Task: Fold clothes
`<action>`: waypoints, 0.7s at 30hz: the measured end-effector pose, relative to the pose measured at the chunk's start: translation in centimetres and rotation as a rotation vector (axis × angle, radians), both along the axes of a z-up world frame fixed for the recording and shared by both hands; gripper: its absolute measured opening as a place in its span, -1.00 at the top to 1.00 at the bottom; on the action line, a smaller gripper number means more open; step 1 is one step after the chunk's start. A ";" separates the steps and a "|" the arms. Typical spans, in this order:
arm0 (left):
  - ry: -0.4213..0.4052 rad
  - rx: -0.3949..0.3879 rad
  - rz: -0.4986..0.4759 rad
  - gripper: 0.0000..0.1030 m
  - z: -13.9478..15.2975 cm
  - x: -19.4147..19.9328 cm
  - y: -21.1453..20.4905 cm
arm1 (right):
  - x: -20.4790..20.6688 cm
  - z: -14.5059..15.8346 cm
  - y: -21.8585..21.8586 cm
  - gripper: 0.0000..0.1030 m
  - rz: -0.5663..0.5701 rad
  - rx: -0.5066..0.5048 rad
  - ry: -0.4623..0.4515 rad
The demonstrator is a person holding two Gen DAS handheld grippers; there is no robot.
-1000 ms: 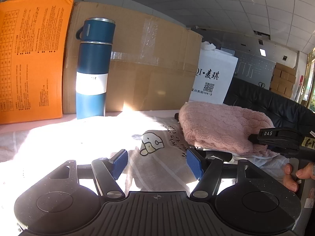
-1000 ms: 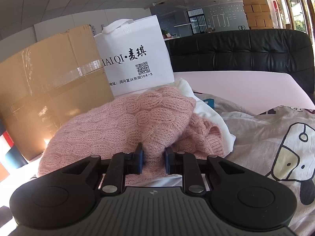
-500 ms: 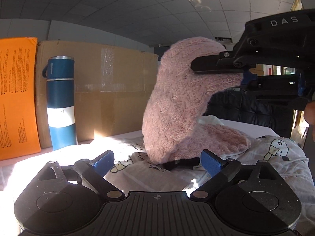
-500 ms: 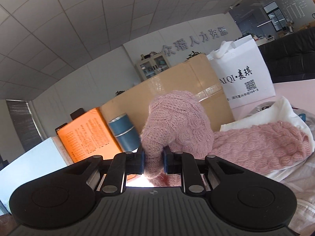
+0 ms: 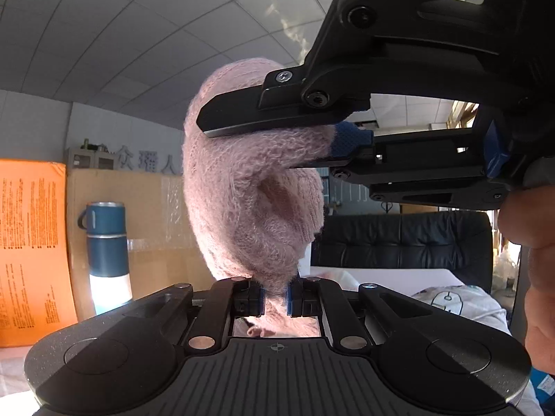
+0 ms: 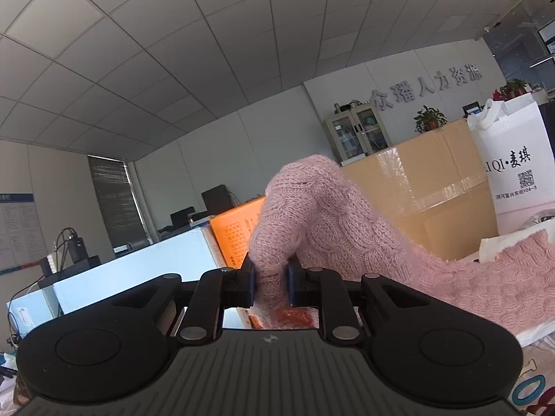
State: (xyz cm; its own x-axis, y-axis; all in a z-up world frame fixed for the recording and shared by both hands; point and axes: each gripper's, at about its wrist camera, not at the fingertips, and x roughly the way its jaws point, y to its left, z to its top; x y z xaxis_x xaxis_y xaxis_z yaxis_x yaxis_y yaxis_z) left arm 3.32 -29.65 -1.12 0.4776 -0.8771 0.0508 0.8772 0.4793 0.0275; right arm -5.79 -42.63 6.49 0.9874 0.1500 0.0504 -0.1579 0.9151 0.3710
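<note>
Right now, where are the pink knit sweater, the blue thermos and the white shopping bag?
pink knit sweater [image 5: 242,208], left wrist view, on the hanging bunched knit.
blue thermos [image 5: 105,242], left wrist view, on its dark blue body.
white shopping bag [image 6: 513,166], right wrist view, on its printed front.

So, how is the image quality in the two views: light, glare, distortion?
Left wrist view: the blue flask has a blown-out sunlit band, and the right gripper looms dark and oversized against the ceiling. Right wrist view: even light, the pink sweater sharp, ceiling lines bent by the fisheye.
</note>
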 end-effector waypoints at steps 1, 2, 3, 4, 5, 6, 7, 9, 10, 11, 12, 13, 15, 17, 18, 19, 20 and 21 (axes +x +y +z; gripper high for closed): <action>-0.007 -0.024 -0.003 0.82 0.5 -0.5 0.9 | -0.4 0.4 0.7 0.69 0.020 -0.006 -0.020; -0.018 -0.046 -0.004 0.82 1.0 -1.0 1.8 | -0.8 0.8 1.4 0.69 0.041 -0.011 -0.040; -0.031 -0.067 -0.002 0.82 1.5 -1.6 2.9 | -1.3 1.2 2.1 0.69 0.065 -0.014 -0.061; -0.042 -0.081 -0.001 0.82 2.0 -2.1 4.0 | -1.8 1.5 2.7 0.69 0.089 -0.017 -0.082; -0.050 -0.090 0.000 0.82 2.3 -2.5 5.1 | -2.3 1.8 3.3 0.69 0.113 -0.018 -0.100; -0.058 -0.094 0.003 0.82 2.6 -3.0 6.3 | -2.7 2.1 3.8 0.69 0.140 -0.012 -0.110; -0.068 -0.093 0.008 0.82 2.7 -3.5 7.6 | -3.0 2.3 4.3 0.69 0.169 -0.005 -0.118; -0.088 -0.077 0.030 0.82 2.8 -4.5 10.1 | -3.6 2.6 5.6 0.69 0.242 0.014 -0.129; -0.091 -0.064 0.041 0.82 2.7 -5.0 11.4 | -3.8 2.6 6.3 0.69 0.277 0.019 -0.128; -0.089 -0.050 0.050 0.82 2.5 -5.5 12.5 | -3.7 2.5 6.8 0.69 0.312 0.021 -0.121; -0.085 -0.032 0.061 0.82 2.3 -6.0 13.8 | -3.7 2.3 7.4 0.69 0.347 0.024 -0.113; -0.076 -0.008 0.076 0.82 2.0 -6.5 14.9 | -3.5 2.0 7.9 0.68 0.379 0.028 -0.095; -0.024 0.050 0.115 0.82 0.9 -7.0 16.6 | -2.7 0.8 9.1 0.68 0.425 0.034 -0.034; 0.045 0.114 0.156 0.80 -0.4 -7.4 18.2 | -1.8 -0.6 10.3 0.68 0.467 0.046 0.046; 0.091 0.154 0.174 0.80 -1.1 -7.4 18.9 | -1.2 -1.4 11.0 0.68 0.486 0.053 0.090; 0.127 0.202 0.184 0.72 -1.8 -7.5 19.5 | -0.7 -2.2 11.6 0.68 0.503 0.060 0.134; 0.154 0.260 0.185 0.68 -2.3 -7.5 19.9 | -0.1 -3.1 12.8 0.68 0.522 0.065 0.185; 0.167 0.321 0.177 0.61 -2.8 -7.6 20.4 | 0.3 -4.0 13.5 0.68 0.537 0.068 0.230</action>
State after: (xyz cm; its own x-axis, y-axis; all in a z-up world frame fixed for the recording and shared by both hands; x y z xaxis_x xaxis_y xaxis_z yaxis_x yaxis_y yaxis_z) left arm -4.28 -9.26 -3.89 0.6010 -0.7394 -0.3034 0.7871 0.6135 0.0641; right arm -5.44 -29.17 2.49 0.7607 0.6361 -0.1294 -0.5013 0.7023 0.5054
